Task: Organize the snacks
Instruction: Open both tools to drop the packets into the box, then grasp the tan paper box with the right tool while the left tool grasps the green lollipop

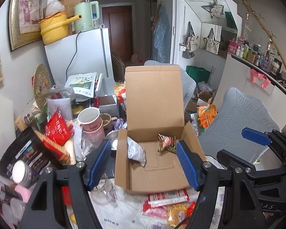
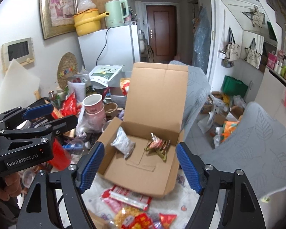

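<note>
An open cardboard box (image 1: pixel 156 177) stands on the table with its lid up; it also shows in the right wrist view (image 2: pixel 143 173). Inside lie a white-grey snack packet (image 1: pixel 135 151) (image 2: pixel 123 144) and a brown-green snack packet (image 1: pixel 166 142) (image 2: pixel 158 146). Loose red and yellow snack packets (image 1: pixel 167 200) (image 2: pixel 131 206) lie on the cloth in front of the box. My left gripper (image 1: pixel 145 164) is open and empty just before the box. My right gripper (image 2: pixel 140 166) is open and empty, also facing the box; it shows at the right of the left wrist view (image 1: pixel 255 137).
Clutter crowds the table's left: stacked pink cups (image 1: pixel 90 121), a red bag (image 1: pixel 56 127), a dark pouch (image 1: pixel 26 152) and jars. A grey chair (image 1: pixel 236 126) stands right of the box. A white fridge (image 1: pixel 76 53) stands behind.
</note>
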### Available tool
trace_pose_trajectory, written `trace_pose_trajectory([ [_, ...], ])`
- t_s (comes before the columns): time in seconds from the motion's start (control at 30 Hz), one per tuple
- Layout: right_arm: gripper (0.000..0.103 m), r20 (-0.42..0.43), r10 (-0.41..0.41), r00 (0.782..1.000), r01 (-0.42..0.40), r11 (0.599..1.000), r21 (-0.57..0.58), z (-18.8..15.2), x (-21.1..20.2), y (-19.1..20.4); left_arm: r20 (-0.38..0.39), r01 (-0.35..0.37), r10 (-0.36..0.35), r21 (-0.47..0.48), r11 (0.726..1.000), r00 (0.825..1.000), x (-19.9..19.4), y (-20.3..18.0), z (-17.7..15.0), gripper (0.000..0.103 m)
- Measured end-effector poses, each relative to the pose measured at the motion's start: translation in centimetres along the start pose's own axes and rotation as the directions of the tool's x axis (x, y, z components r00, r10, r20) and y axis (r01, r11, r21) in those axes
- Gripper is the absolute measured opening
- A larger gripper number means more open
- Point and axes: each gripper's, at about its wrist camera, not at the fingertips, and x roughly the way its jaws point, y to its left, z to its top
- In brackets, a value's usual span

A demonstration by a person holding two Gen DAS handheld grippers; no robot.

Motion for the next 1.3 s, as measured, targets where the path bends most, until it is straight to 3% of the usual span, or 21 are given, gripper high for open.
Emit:
trace_pose_trajectory([
  [0.43,0.082,-0.024,0.060,0.998,-0.059,0.997,0.042,-6.4,-3.5,2.5,-0.051,0.019,-0.020,-0.020,1.000,0.998,-4.2,1.4,-6.5,0.070],
  [0.77,0.082,-0.087,0.129,0.988,-0.126,0.991,0.036,-11.4,-3.2,4.8,-0.134,0.011,-0.016,-0.040,0.999,0.991,-5.4,2.6,-11.8,0.070],
  [0.97,0.082,-0.144,0.177,0.974,-0.174,0.984,0.034,-14.5,-2.4,6.4,-0.187,0.001,-0.015,-0.078,0.997,0.982,-5.5,3.4,-14.8,0.070],
  [1.3,0.082,-0.266,0.219,0.939,-0.219,0.975,0.029,-18.8,-0.5,8.2,-0.302,-0.036,-0.017,-0.169,0.985,0.953,-5.0,5.3,-19.6,0.070],
])
